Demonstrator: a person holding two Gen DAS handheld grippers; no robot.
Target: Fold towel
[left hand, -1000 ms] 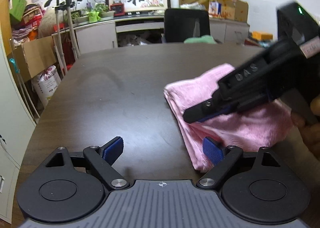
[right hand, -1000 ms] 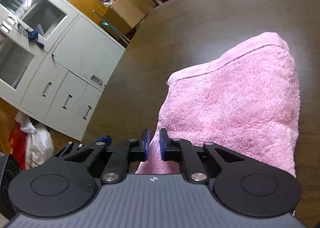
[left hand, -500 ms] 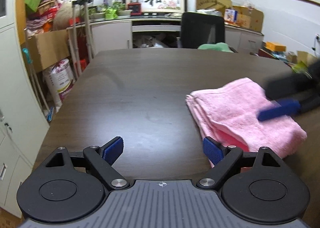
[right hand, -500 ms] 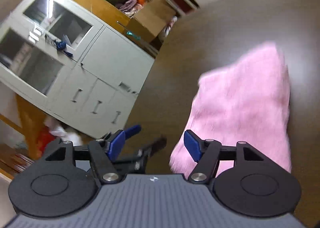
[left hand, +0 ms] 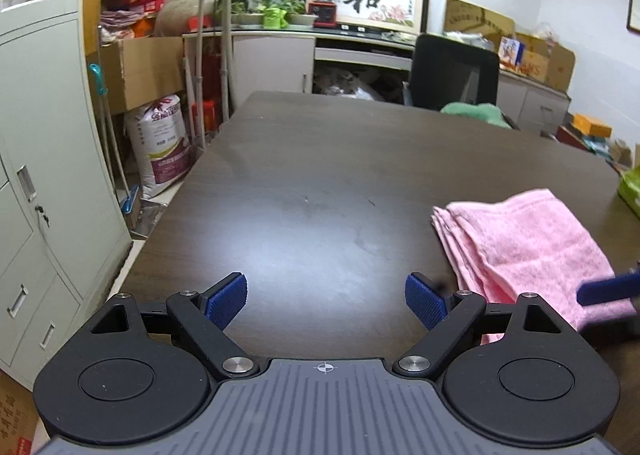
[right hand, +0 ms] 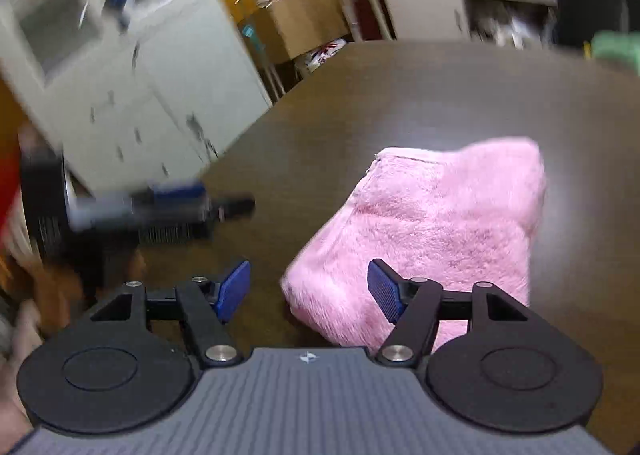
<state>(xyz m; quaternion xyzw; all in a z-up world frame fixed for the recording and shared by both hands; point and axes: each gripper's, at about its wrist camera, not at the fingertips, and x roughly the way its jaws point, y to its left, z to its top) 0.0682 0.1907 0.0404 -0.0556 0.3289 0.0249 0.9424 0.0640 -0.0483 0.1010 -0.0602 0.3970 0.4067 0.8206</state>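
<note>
A pink towel lies folded in several layers on the dark wooden table; it also shows in the right wrist view. My left gripper is open and empty, to the left of the towel above the table. My right gripper is open and empty, just in front of the towel's near corner. One blue fingertip of the right gripper shows at the right edge of the left wrist view. The left gripper appears blurred at the left of the right wrist view.
A black office chair and a green cloth stand at the table's far end. Grey cabinets, cardboard boxes and a white sack stand to the left. A green box sits at the table's right edge.
My right gripper has opened, let go of the towel and pulled back off it. My left gripper has drawn back and left. The towel stays folded on the table.
</note>
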